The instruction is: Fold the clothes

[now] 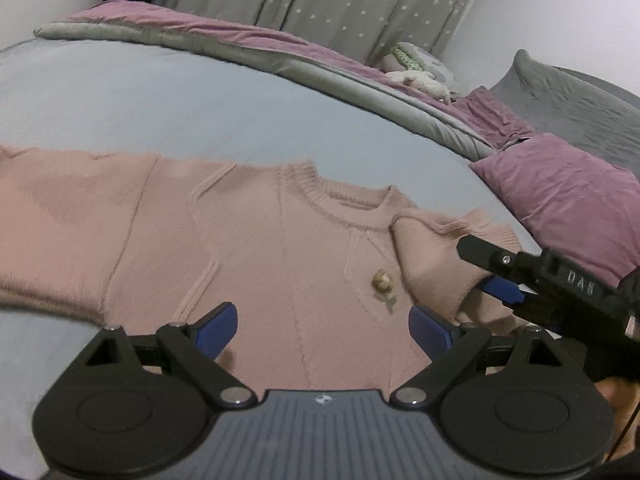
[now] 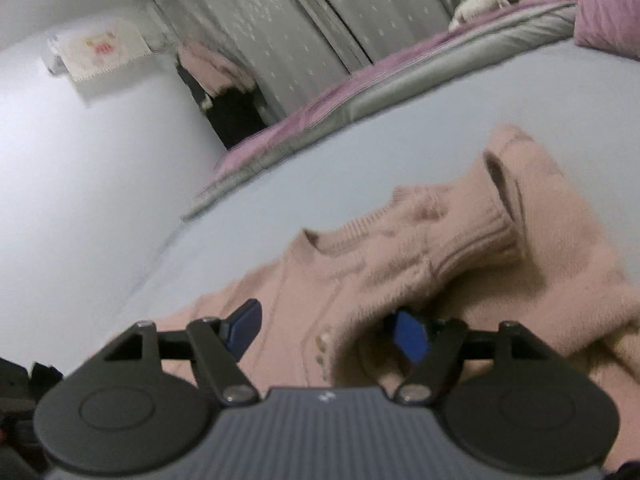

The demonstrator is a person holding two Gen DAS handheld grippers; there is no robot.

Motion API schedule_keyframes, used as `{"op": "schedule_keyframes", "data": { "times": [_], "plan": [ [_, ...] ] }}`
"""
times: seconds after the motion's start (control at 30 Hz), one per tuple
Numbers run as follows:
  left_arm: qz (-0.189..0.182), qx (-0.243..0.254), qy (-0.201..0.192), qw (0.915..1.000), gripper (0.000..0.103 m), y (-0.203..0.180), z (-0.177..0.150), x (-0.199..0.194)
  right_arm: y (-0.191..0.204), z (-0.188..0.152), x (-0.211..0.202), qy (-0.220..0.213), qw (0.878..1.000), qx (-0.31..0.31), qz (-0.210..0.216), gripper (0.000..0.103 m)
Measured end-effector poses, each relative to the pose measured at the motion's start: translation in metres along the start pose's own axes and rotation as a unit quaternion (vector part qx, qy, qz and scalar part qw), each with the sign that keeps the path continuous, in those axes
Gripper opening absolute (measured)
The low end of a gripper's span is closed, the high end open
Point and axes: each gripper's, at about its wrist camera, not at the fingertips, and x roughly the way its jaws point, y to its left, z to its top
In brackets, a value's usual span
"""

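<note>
Pink sweater [image 1: 280, 248] spread on the bed [image 1: 160, 100], both claws open over it.

The sweater lies front up on the grey sheet, collar toward the purple quilt [image 1: 240, 36], one sleeve [image 1: 436, 264] folded in across its chest beside a gold button [image 1: 382, 280]. The left claw [image 1: 322, 326] hovers wide open above the sweater's lower front, gripping nothing. The right claw [image 2: 326, 330] is spread over the sweater beside the folded sleeve, its pads pressing nothing; no earlier view given. A purple pillow [image 1: 568, 200] sits past the sweater's shoulder.
</note>
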Motion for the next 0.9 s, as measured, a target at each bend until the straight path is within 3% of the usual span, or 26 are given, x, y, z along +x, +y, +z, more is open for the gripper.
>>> {"op": "schedule_keyframes", "data": {
  "times": [0.17, 0.3, 0.4, 0.47, 0.57, 0.73, 0.9],
  "plan": [
    [0.007, -0.013, -0.004, 0.9999, 0.093, 0.013, 0.013, 0.001, 0.018, -0.012, 0.008, -0.022, 0.997, -0.072, 0.034, 0.071],
    [-0.045, -0.078, -0.015, 0.9959, 0.093, 0.044, 0.009, 0.007, 0.017, -0.018, 0.025, 0.026, 0.996, -0.069, 0.054, 0.07],
    [-0.117, -0.172, -0.016, 0.9779, 0.093, 0.074, -0.002, 0.019, 0.015, -0.02, 0.035, 0.073, 0.993, -0.07, 0.052, 0.069],
    [-0.134, -0.213, -0.014, 0.9677, 0.093, 0.085, -0.007, 0.027, 0.014, -0.02, 0.037, 0.091, 0.992, -0.074, 0.054, 0.07],
    [-0.129, -0.218, -0.019, 0.9672, 0.093, 0.086, -0.005, 0.033, 0.016, -0.017, 0.032, 0.092, 0.991, -0.08, 0.049, 0.075],
    [-0.104, -0.186, -0.027, 0.9766, 0.092, 0.066, 0.008, 0.05, 0.019, -0.01, 0.013, 0.064, 0.994, -0.084, 0.034, 0.082],
    [-0.104, -0.179, -0.024, 0.978, 0.088, 0.047, 0.02, 0.067, 0.021, 0.002, 0.003, 0.048, 0.995, -0.088, 0.004, 0.082]
  ]
}}
